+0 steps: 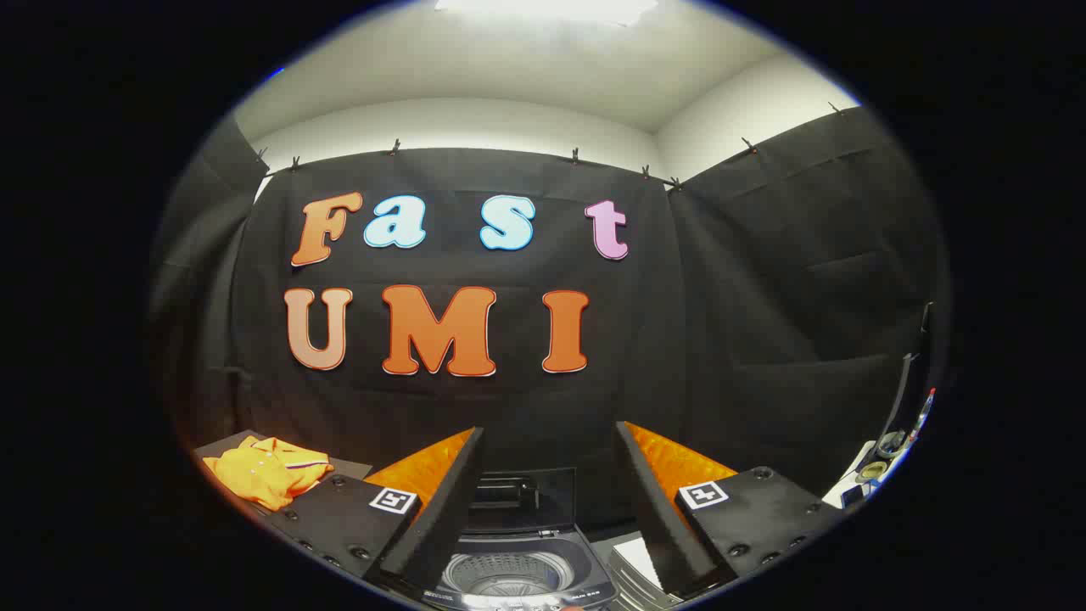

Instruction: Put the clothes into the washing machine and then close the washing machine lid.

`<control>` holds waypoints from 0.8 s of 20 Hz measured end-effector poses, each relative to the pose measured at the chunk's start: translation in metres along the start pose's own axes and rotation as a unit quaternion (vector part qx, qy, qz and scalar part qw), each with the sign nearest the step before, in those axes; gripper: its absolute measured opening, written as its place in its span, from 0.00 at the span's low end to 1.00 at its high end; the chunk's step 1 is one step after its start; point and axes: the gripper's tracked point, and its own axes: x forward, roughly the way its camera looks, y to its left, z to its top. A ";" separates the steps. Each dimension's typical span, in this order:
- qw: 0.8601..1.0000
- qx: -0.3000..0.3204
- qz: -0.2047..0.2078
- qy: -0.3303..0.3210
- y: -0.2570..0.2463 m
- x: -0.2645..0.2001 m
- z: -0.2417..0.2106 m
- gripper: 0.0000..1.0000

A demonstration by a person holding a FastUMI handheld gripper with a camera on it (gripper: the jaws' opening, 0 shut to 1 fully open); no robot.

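Gripper [550, 501] held apart and empty above the open washing machine [517, 573]

Between the two spread fingers, low and just ahead of them, sits the washing machine with its lid [519, 499] raised upright at the back and the round drum [507, 574] exposed, nothing visible inside it. The clothes [265, 471], a folded orange-yellow garment, lie well off to the left, beyond the left finger, on a dark surface [348, 465], not touching the gripper. Just right of the machine a pale ribbed panel [638, 562] shows beside the right finger. Open room lies above the machine up to the black cloth wall [509, 407]; small clutter sits at the far right
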 end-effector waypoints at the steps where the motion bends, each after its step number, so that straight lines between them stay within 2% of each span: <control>1: 1.000 0.002 0.000 -0.002 0.000 0.000 0.001 0.96; 16: 1.000 -0.012 0.013 -0.005 0.030 0.006 0.003 0.96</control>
